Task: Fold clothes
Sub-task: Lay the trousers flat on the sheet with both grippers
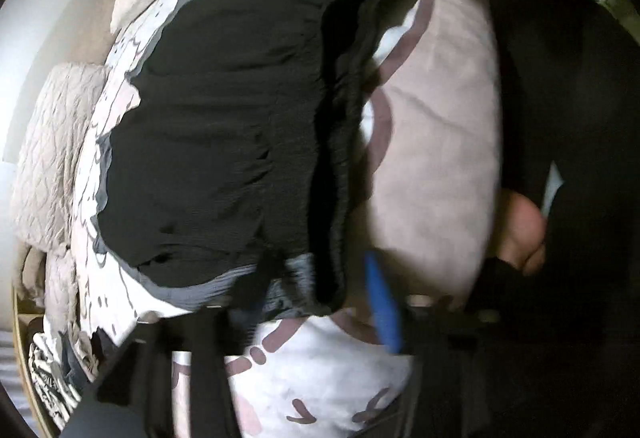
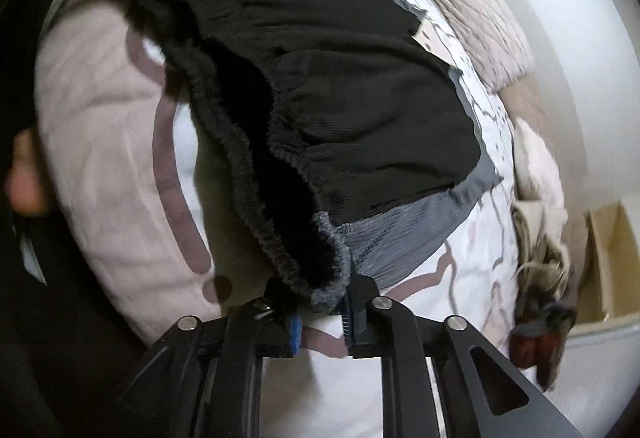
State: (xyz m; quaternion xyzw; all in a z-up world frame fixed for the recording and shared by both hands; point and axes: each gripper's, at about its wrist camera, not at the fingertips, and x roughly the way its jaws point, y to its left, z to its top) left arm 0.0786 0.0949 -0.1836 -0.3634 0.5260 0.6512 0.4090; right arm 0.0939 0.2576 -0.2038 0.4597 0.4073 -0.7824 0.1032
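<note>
Mid-fold on a black crinkled-fabric garment with a gathered elastic waistband and grey under-layer, lying spread on a bed under a white duvet with pink-brown cartoon print. Looks like shorts or a skirt; cannot tell which.

Right gripper: jaws narrow, close about the near end of the fuzzy gathered waistband, seemingly pinching it, blue pad beside the grey hem. Left gripper: jaws parted, blue pad clear of the cloth, the waistband's other end hanging just ahead and not pressed — released, by the look of it.

Garment flat across the duvet, long axis along the waistband, running from one gripper toward the other; body of the cloth spreading away toward the quilted beige pillows at the bed's far side; waistband edge nearest the person.

Next move, as a judgement: regrasp with the left, then carry one end over the other for a half fold, keeping the waistband taut and edges aligned. Risk: slippery crinkle fabric bunching.
</note>
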